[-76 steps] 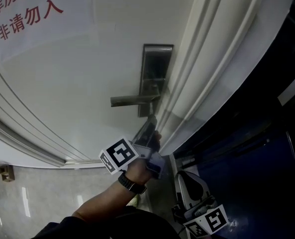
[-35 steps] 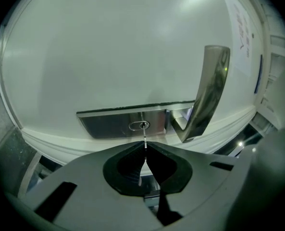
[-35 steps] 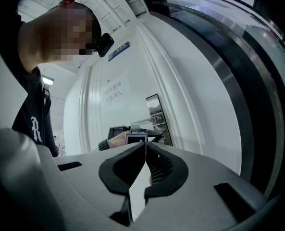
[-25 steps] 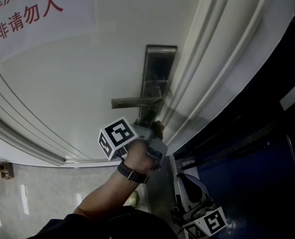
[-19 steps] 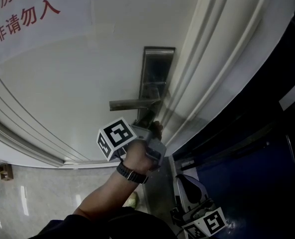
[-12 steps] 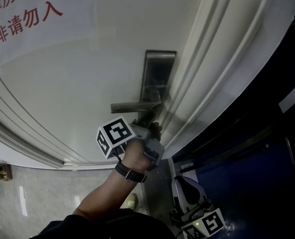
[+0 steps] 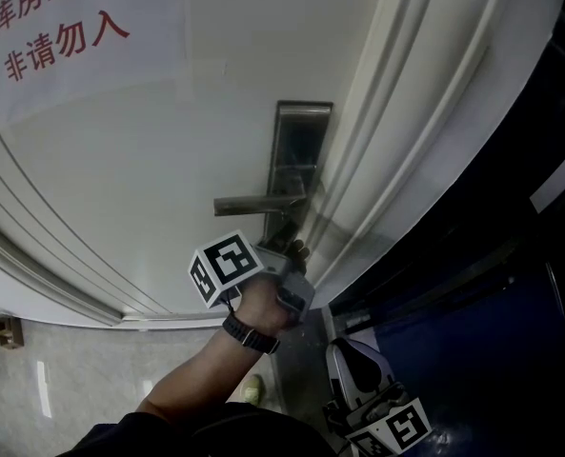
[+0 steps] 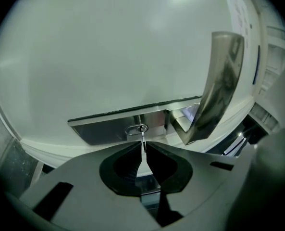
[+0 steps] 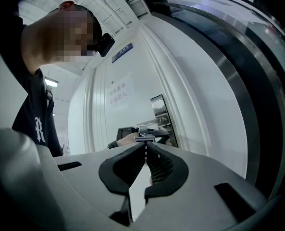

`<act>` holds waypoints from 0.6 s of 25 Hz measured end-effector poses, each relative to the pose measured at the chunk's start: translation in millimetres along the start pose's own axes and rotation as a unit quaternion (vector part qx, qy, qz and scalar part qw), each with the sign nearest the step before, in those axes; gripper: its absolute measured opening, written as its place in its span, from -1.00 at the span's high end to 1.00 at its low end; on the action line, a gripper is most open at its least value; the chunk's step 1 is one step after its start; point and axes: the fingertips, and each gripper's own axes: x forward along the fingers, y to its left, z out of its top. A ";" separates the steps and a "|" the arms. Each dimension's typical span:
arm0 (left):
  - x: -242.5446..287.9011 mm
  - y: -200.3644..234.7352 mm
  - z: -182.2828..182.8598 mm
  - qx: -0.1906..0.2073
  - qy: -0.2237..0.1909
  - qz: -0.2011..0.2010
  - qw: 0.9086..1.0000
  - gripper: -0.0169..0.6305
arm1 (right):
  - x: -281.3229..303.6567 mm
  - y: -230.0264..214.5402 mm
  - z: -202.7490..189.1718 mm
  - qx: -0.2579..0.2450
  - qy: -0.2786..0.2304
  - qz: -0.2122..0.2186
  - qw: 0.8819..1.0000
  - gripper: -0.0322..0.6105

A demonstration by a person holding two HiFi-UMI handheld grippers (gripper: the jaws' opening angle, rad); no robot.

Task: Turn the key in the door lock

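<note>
Centre frame, the grey left gripper (image 8: 143,147) pinches a thin flat silver key (image 8: 142,136) seated in the brushed-steel rectangular lock plate (image 8: 104,128); the right gripper (image 9: 145,150) is clenched, empty

Left tongs (image 8: 143,147) higher, nearer the lock (image 8: 137,128).

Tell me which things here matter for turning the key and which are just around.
Job: key, shut in the left gripper; lock plate with keyhole.
Not involved: lever handle; red-lettered notice; right gripper, shut, empty.
</note>
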 end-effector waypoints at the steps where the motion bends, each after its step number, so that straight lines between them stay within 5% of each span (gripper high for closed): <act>1: -1.7 -0.2 -1.6 -0.002 0.001 -0.001 1.000 0.92 | -0.5 0.9 0.5 -0.001 -0.001 0.001 1.000 0.85; 15: -44.1 -22.6 -39.3 -0.025 0.032 -0.042 0.998 0.93 | -15.5 13.4 5.4 -0.007 -0.003 0.009 1.000 0.85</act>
